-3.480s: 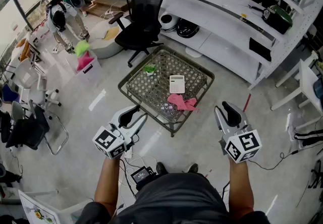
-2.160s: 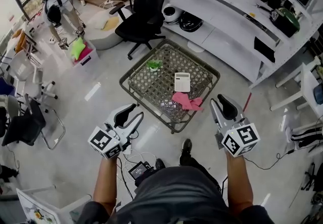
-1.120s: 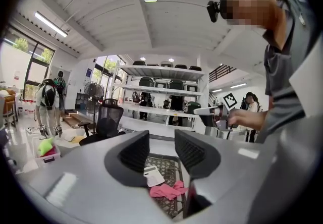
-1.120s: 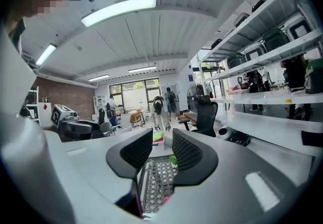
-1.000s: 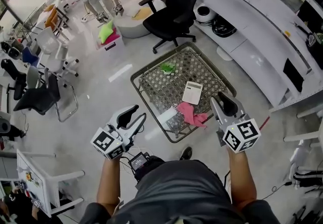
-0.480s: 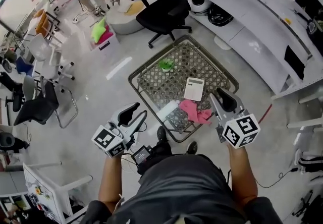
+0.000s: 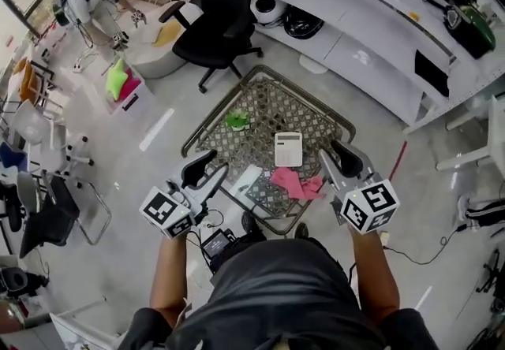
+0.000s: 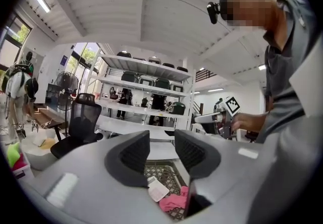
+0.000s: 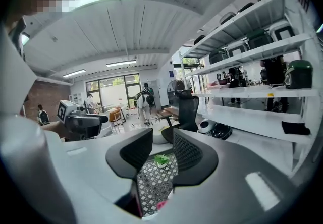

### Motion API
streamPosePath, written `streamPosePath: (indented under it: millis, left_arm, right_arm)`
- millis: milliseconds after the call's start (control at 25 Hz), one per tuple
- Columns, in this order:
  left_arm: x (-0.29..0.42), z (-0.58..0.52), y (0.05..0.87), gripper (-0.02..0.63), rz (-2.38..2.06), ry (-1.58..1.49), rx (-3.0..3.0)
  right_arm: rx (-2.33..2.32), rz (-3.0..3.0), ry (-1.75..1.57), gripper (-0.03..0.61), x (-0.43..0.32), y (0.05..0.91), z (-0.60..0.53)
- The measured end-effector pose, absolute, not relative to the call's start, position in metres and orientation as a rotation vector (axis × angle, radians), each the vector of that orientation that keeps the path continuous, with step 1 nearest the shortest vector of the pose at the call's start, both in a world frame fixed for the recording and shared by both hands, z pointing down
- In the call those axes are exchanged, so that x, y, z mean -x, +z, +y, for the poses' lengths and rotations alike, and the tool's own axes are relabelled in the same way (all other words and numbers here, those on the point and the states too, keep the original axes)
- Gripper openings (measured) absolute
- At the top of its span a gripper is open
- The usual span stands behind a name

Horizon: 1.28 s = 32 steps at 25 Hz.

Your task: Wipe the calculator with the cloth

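A white calculator (image 7: 288,149) lies flat on the low lattice-topped table (image 7: 260,96). The crumpled pink cloth (image 7: 296,183) lies just in front of it, near the table's front edge. My left gripper (image 7: 207,169) hangs off the table's near left side, open and empty. In the left gripper view the pink cloth (image 8: 174,202) shows low between its jaws. My right gripper (image 7: 338,158) hovers at the near right corner beside the cloth. Its jaws stand a little apart with nothing between them; the lattice top (image 9: 154,182) shows through the gap.
A white sheet of paper (image 7: 245,180) and a small green plant (image 7: 236,119) also lie on the table. A black office chair (image 7: 217,25) stands behind it, with a long white counter with shelves (image 7: 355,25) beyond. A small device with cables (image 7: 213,244) lies on the floor by my feet.
The view has swung round and the table now sits closer. Both grippers have come up to its near edge, the left one moving farther. Neither jaw gap has changed.
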<state>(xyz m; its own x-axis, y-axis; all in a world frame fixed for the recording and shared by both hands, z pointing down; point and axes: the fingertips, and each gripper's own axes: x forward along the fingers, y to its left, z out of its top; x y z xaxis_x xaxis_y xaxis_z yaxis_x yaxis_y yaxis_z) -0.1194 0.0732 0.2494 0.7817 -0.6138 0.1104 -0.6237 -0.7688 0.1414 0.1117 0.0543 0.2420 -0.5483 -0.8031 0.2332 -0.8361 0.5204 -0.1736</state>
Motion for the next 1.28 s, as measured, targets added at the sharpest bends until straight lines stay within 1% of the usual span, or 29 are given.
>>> streamPosePath:
  millis: [600, 920, 1120, 1280]
  left_arm:
    - [0.117, 0.033, 0.27, 0.169, -0.724, 0.104, -2.849]
    - [0.1, 0.014, 0.31, 0.169, -0.693, 0.174, -2.793]
    - [0.078, 0.004, 0.32, 0.169, -0.734, 0.158, -2.727]
    - [0.073, -0.008, 0.327, 0.169, -0.754, 0.193, -2.714]
  right_arm:
    - [-1.586, -2.491, 0.427, 0.104, -0.105, 0.26, 0.038]
    - [-1.465, -2.436, 0.603, 0.115, -0.098, 0.324, 0.022]
    - [-1.403, -2.418, 0.681, 0.115, -0.11, 0.363, -0.002]
    - [-1.31, -2.401, 0.754, 0.115, -0.101, 0.396, -0.01]
